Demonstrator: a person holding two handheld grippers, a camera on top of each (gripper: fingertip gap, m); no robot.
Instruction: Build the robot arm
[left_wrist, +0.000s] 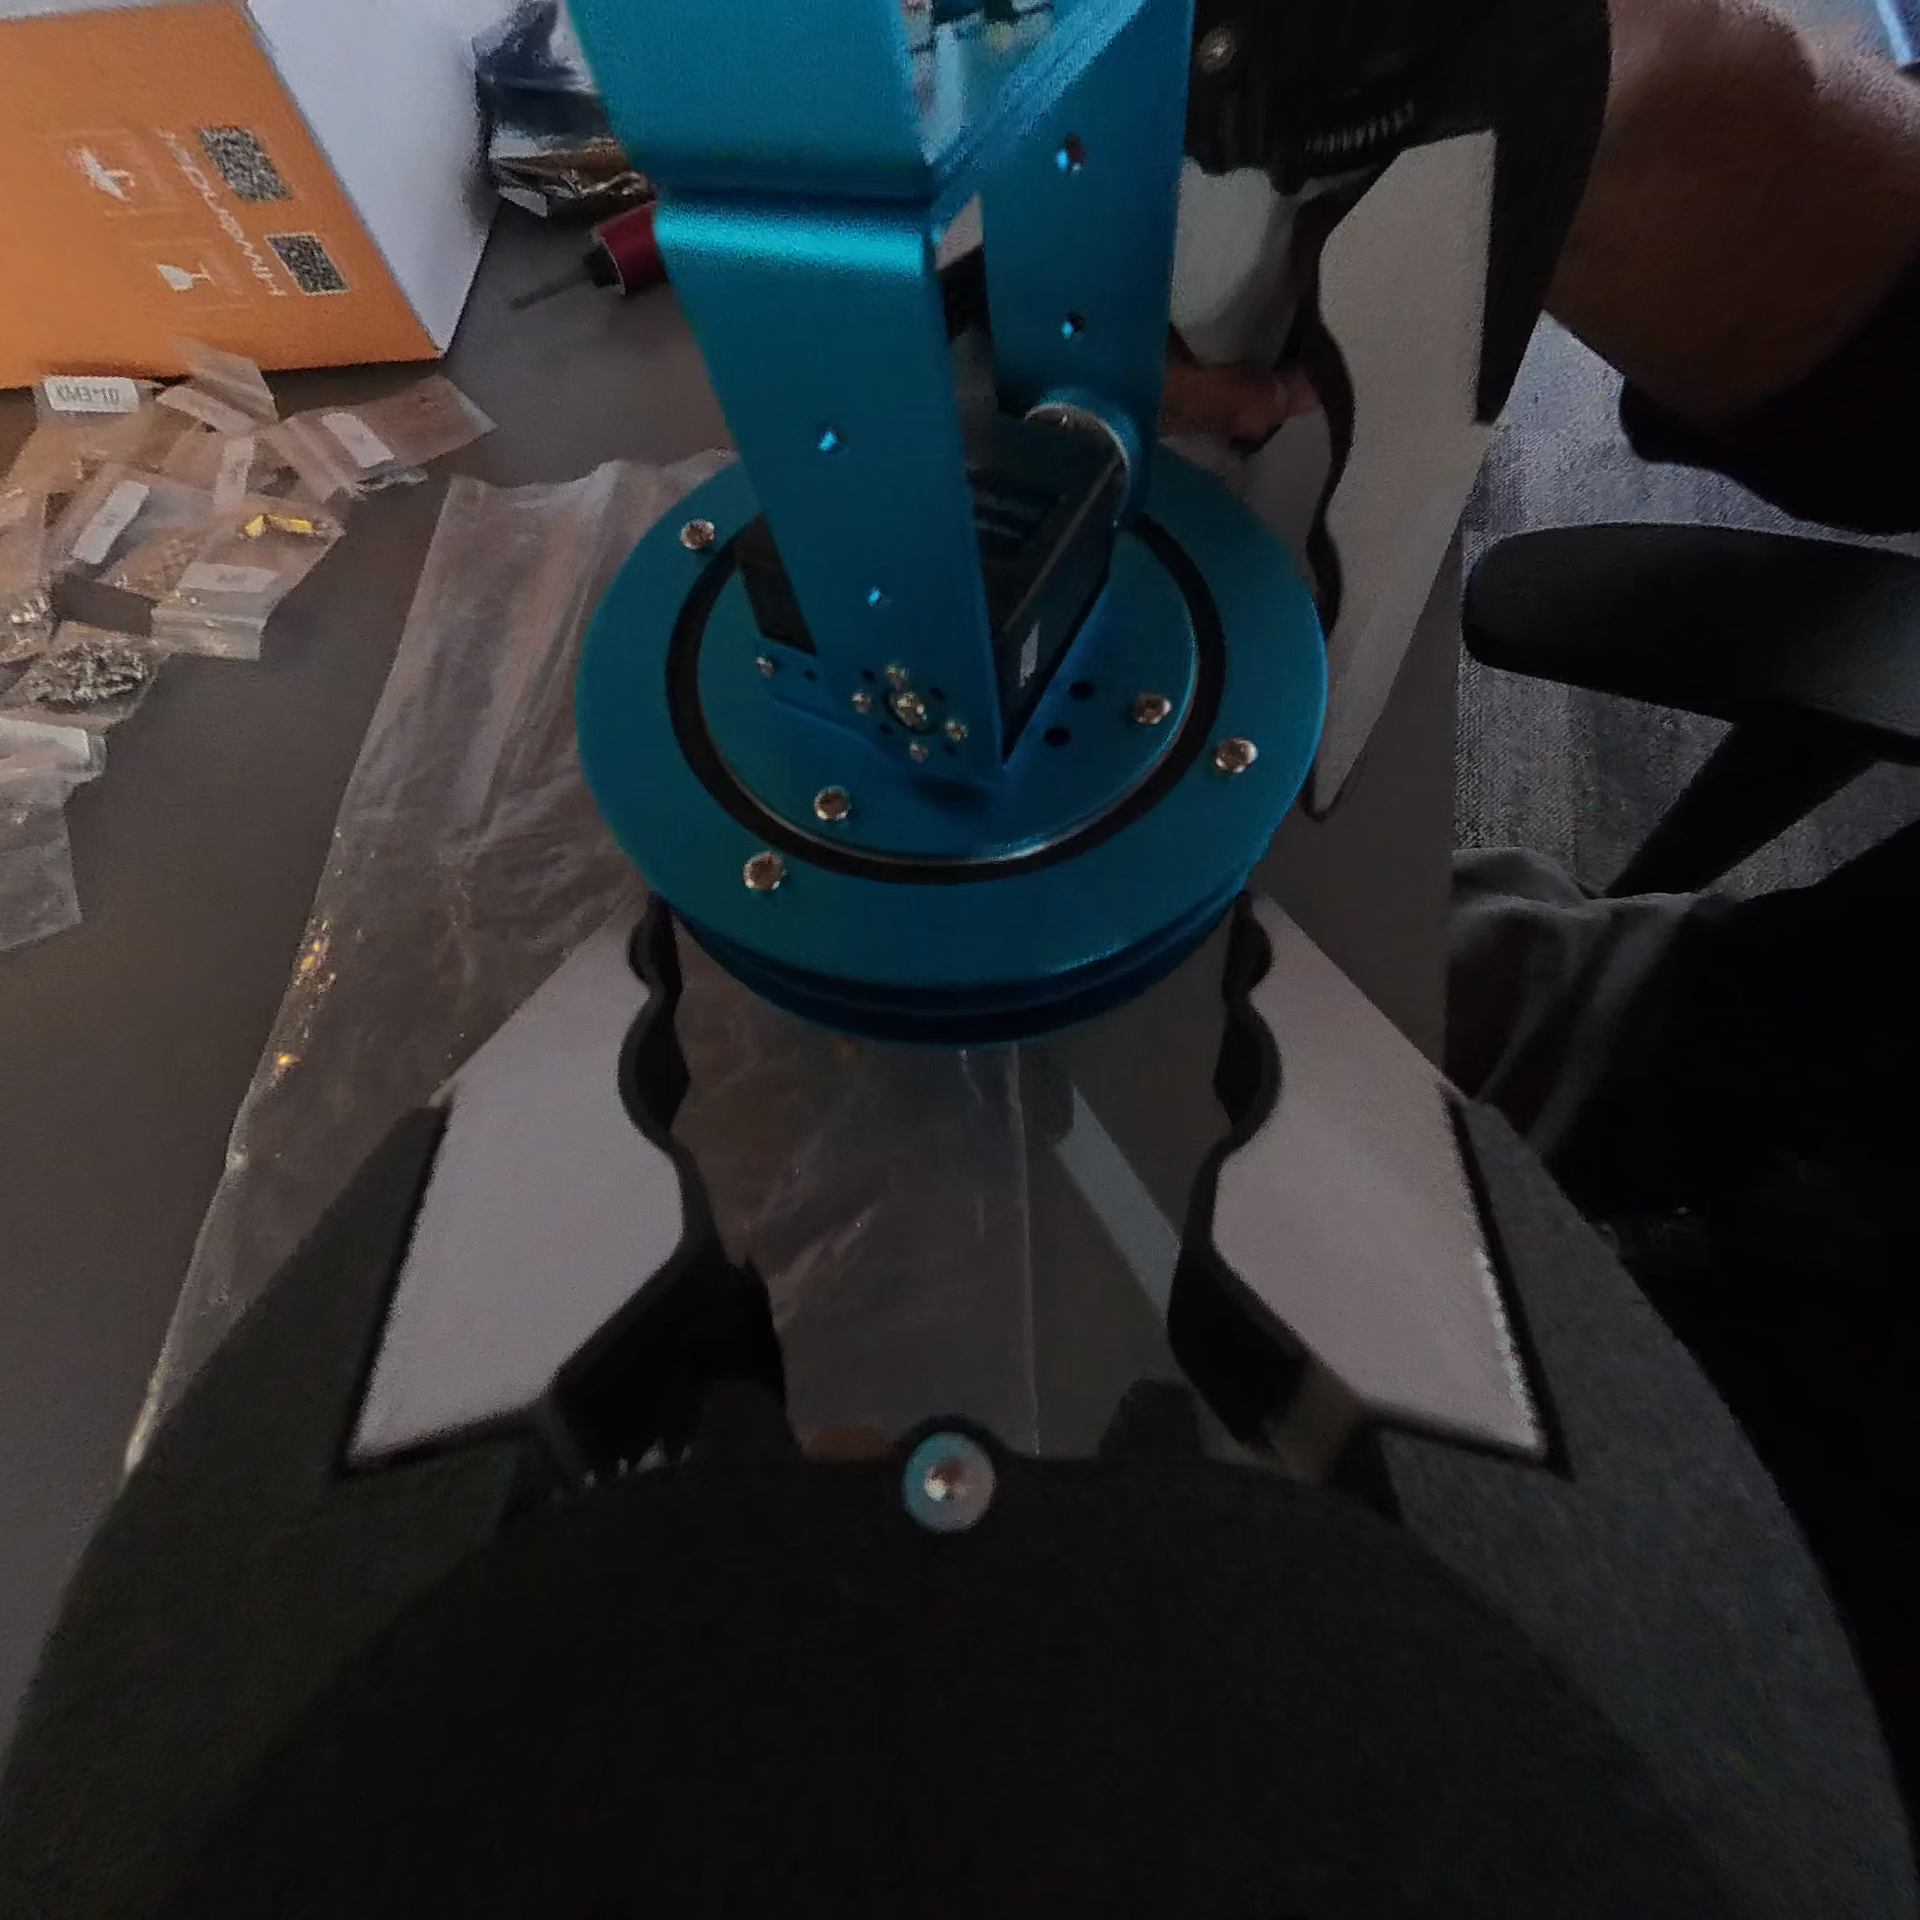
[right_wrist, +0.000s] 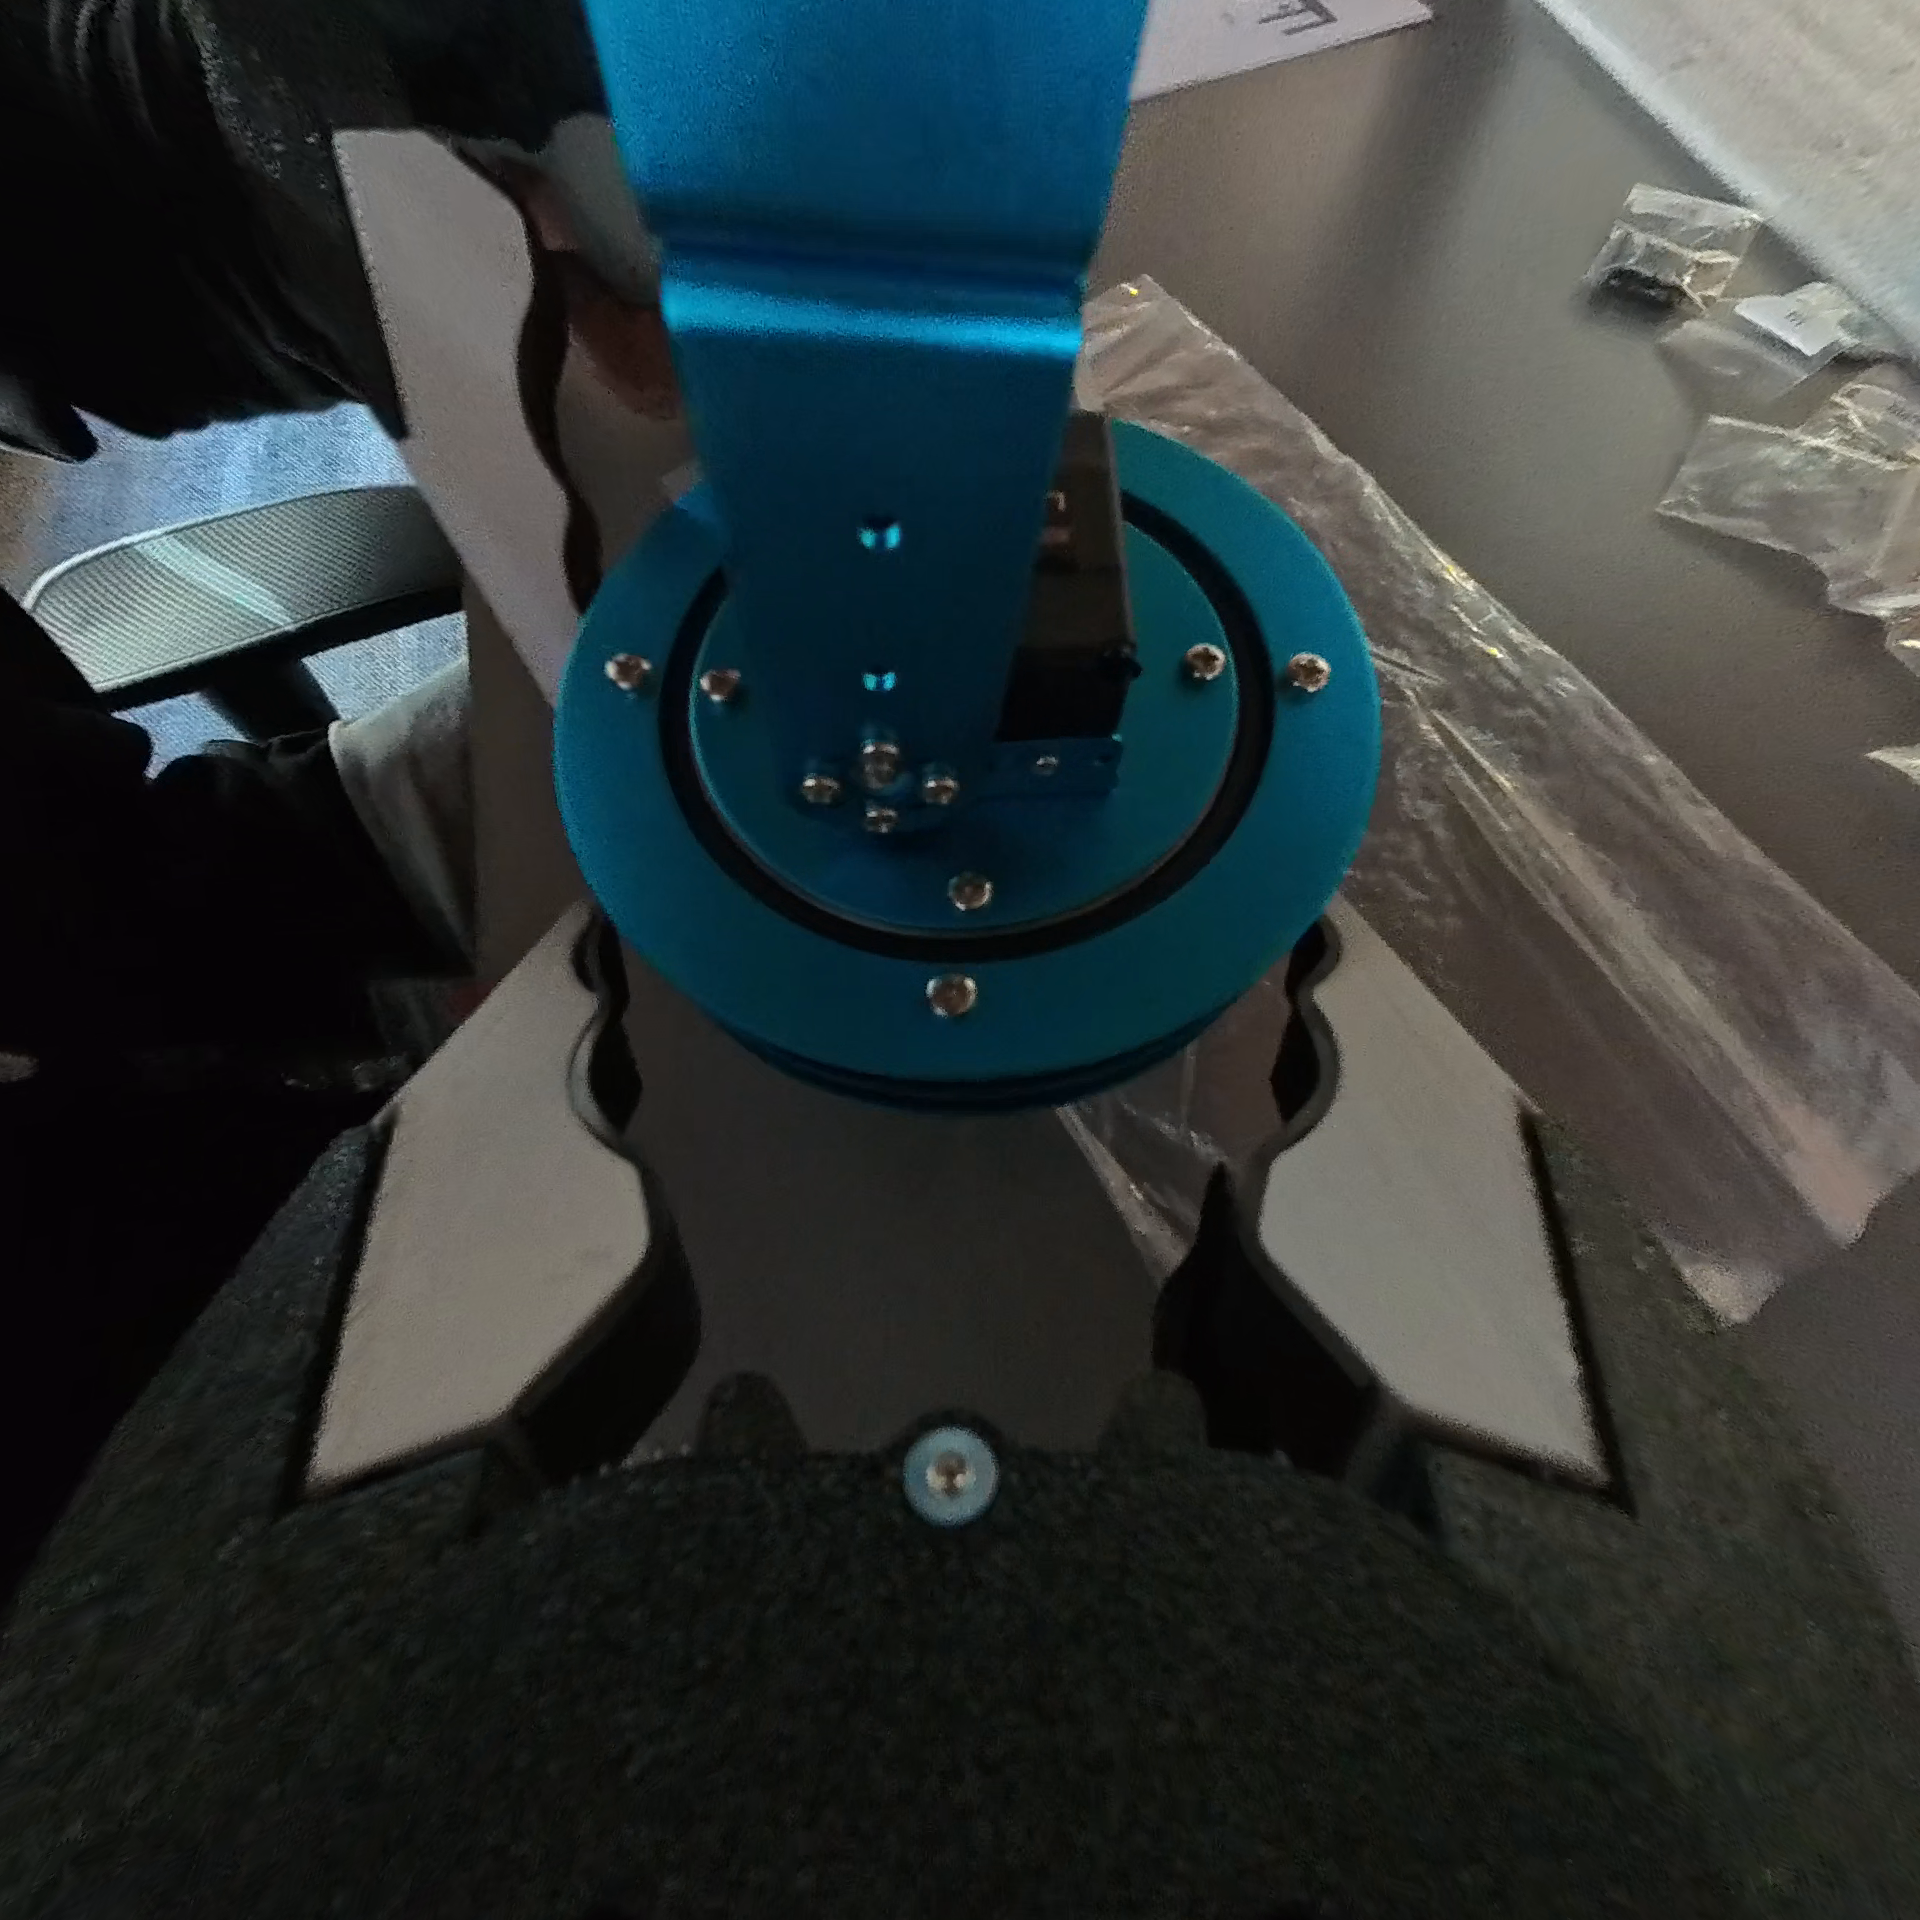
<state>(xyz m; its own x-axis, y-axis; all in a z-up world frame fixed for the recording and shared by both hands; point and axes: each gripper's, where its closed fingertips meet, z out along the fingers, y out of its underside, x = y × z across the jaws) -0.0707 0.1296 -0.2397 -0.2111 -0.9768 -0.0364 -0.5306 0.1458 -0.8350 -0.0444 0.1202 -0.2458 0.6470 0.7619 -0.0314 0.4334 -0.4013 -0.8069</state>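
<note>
A blue metal robot-arm base (left_wrist: 935, 831), a round disc with screws and an upright blue bracket (left_wrist: 862, 416), stands on the dark table. My left gripper (left_wrist: 951, 920) is open wide, its two tips at either side of the disc's near rim, touching or almost touching it. My right gripper (right_wrist: 951, 940) faces the same base (right_wrist: 966, 935) from the opposite side, also open wide with its tips at the rim. One right gripper finger (left_wrist: 1382, 582) shows beside the base in the left wrist view. A left gripper finger (right_wrist: 447, 364) shows in the right wrist view.
A clear plastic bag (left_wrist: 447, 779) lies under and beside the base, also in the right wrist view (right_wrist: 1558, 831). Small bags of screws (left_wrist: 135, 540) and an orange box (left_wrist: 156, 187) lie at far left. A chair (left_wrist: 1714, 644) and a person's hand (left_wrist: 1745, 208) are to the right.
</note>
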